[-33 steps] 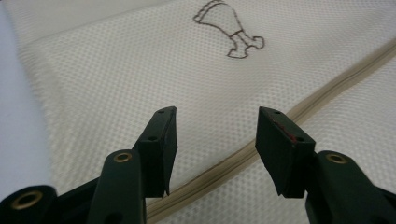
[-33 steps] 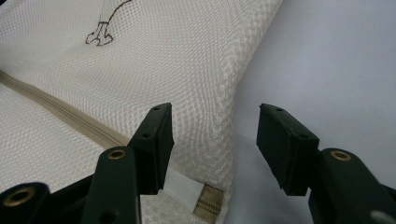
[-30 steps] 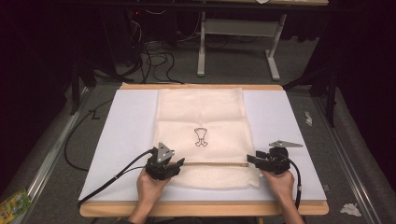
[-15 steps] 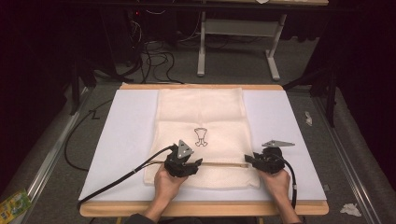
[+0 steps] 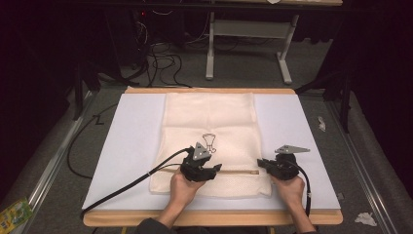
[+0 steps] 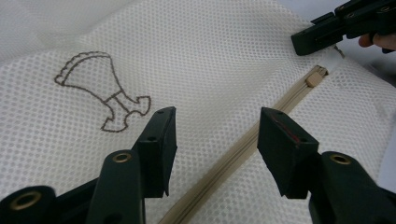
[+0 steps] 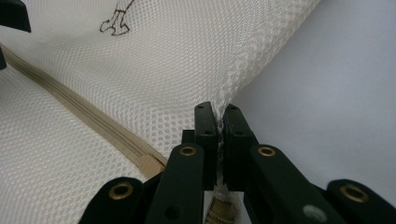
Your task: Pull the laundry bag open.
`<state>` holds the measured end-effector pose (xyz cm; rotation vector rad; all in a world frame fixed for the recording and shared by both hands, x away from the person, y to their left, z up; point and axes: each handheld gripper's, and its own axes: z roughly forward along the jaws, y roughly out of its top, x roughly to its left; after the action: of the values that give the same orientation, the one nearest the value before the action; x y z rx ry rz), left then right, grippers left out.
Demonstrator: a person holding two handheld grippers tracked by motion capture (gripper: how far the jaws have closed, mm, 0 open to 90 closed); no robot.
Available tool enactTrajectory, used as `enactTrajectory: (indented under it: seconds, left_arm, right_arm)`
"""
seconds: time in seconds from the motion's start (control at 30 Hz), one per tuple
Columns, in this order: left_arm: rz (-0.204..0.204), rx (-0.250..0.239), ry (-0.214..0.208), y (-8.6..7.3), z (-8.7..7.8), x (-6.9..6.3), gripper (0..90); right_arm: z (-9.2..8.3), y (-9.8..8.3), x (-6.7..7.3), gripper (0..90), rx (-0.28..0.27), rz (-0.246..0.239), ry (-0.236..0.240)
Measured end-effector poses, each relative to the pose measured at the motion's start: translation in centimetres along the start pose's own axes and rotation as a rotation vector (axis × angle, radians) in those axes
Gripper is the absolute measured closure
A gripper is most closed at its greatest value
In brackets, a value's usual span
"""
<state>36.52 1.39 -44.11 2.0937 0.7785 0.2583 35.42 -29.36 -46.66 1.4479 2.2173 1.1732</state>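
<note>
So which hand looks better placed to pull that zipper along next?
Probably the left. The left claw hangs open right over the zipper, free to close on it. The right claw is shut on the edge of the mesh bag, likely holding it steady.

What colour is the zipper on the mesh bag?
Beige zipper on the cream mesh bag, clearest in the left gripper view.

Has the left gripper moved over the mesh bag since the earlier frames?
Yes. In the high view the left gripper has slid rightward along the zipper, from the mesh bag's left edge to just below the embroidered emblem.
</note>
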Motion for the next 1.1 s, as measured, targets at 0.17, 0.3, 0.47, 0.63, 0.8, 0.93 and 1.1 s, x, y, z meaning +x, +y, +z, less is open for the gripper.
enactTrajectory:
  seconds: [0.17, 0.3, 0.47, 0.63, 0.8, 0.93, 1.1]
  left_arm:
    - [0.008, 0.002, -0.038, 0.6, 0.5, -0.7, 48.4]
    - [0.007, 0.001, -0.076, 1.1, 1.2, -1.4, 49.0]
    - [0.028, 0.015, -0.099, 1.6, 1.9, -2.3, 49.6]
    - [0.017, 0.008, -0.124, 1.6, 2.5, -2.6, 50.7]
    - [0.018, 0.017, -0.126, 1.5, 2.7, -2.6, 52.4]
    - [0.007, 0.0, -0.138, 1.7, 2.6, -2.6, 52.7]
    - [0.023, 0.022, -0.143, 1.9, 3.1, -3.2, 53.6]
  right_arm:
    - [-0.5, 0.6, 0.3, 88.1, -0.017, -0.004, 0.007]
    - [-0.7, 0.8, 0.3, 88.2, -0.025, -0.007, 0.013]
    - [-0.8, 0.8, 0.3, 88.2, -0.032, -0.008, 0.018]
    - [-0.8, 0.9, 0.2, 88.2, -0.033, -0.01, 0.024]
    - [-1.1, 1.2, 0.3, 88.3, -0.04, -0.021, 0.028]
    - [-1.1, 1.4, 0.4, 88.3, -0.038, -0.018, 0.031]
    - [-1.2, 1.6, 0.5, 88.3, -0.038, -0.018, 0.034]
